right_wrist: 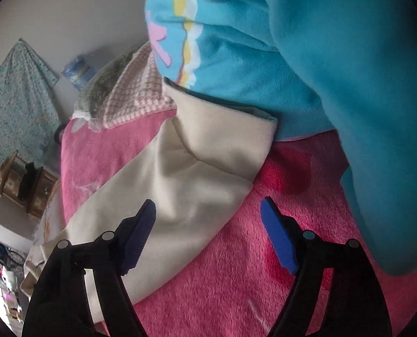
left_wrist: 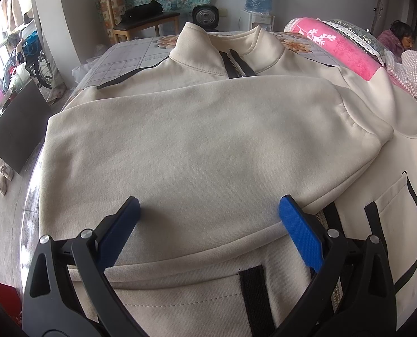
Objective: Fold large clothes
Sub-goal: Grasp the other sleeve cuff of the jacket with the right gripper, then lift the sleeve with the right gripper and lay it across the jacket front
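A cream zip-up jacket (left_wrist: pixel 197 146) with black trim lies spread on the bed, collar at the far side. Its left sleeve is folded across the chest, cuff (left_wrist: pixel 368 132) pointing right. My left gripper (left_wrist: pixel 208 207) is open and empty, low over the folded sleeve near the jacket's lower half. In the right wrist view the jacket's other sleeve (right_wrist: pixel 186 185) lies stretched over a pink blanket (right_wrist: pixel 236 266), its cuff (right_wrist: pixel 236 129) toward a blue blanket. My right gripper (right_wrist: pixel 208 207) is open and empty, just above that sleeve's edge.
A rolled pink blanket (left_wrist: pixel 346 47) and checked cloth (left_wrist: pixel 413 75) lie along the bed's right side. A blue fleece blanket (right_wrist: pixel 320 70) is heaped beyond the sleeve. A person (left_wrist: pixel 399 39) lies at the far right. A chair (left_wrist: pixel 141 19), fan and water dispenser (left_wrist: pixel 259 2) stand behind the bed.
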`<state>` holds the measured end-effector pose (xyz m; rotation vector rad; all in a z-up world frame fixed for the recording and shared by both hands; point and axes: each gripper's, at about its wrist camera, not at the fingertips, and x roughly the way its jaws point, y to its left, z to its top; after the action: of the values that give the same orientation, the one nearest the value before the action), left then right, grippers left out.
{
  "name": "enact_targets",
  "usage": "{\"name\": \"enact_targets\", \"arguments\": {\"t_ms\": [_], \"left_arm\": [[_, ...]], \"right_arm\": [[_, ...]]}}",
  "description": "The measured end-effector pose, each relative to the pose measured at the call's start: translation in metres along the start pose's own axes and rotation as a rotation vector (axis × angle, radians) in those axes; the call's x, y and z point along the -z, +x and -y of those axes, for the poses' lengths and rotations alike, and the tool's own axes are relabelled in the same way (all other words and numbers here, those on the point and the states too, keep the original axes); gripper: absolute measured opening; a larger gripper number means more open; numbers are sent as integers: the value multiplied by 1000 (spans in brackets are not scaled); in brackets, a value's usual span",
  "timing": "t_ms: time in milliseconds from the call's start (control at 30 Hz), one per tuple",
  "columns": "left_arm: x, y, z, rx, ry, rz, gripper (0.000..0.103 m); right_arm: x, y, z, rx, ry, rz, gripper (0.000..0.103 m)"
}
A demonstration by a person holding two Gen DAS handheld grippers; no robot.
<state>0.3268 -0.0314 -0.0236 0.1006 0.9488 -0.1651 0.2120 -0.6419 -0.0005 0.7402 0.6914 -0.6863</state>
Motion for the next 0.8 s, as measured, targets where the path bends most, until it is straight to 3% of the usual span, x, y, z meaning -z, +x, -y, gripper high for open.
{"name": "enact_targets", "arguments": {"t_ms": [200, 267, 333, 367, 567, 800], "left_arm": [[0, 0, 0, 0, 0, 0, 96], [0, 0, 0, 0, 0, 0, 96], [0, 0, 0, 0, 0, 0, 96], [0, 0, 0, 0, 0, 1, 96], [0, 0, 0, 0, 0, 1, 96], [0, 0, 0, 0, -6, 0, 96]], "right_arm": [[-2, 21, -11, 70, -17, 47, 57], [-3, 19, -9, 73, -10, 58, 44], [-4, 13, -6, 48, -7, 73, 19], [-3, 9, -5, 38, -15, 77, 15], [-5, -27, -11, -26, -49, 123, 10], [-12, -86, -62, -105, -177, 211, 9]]}}
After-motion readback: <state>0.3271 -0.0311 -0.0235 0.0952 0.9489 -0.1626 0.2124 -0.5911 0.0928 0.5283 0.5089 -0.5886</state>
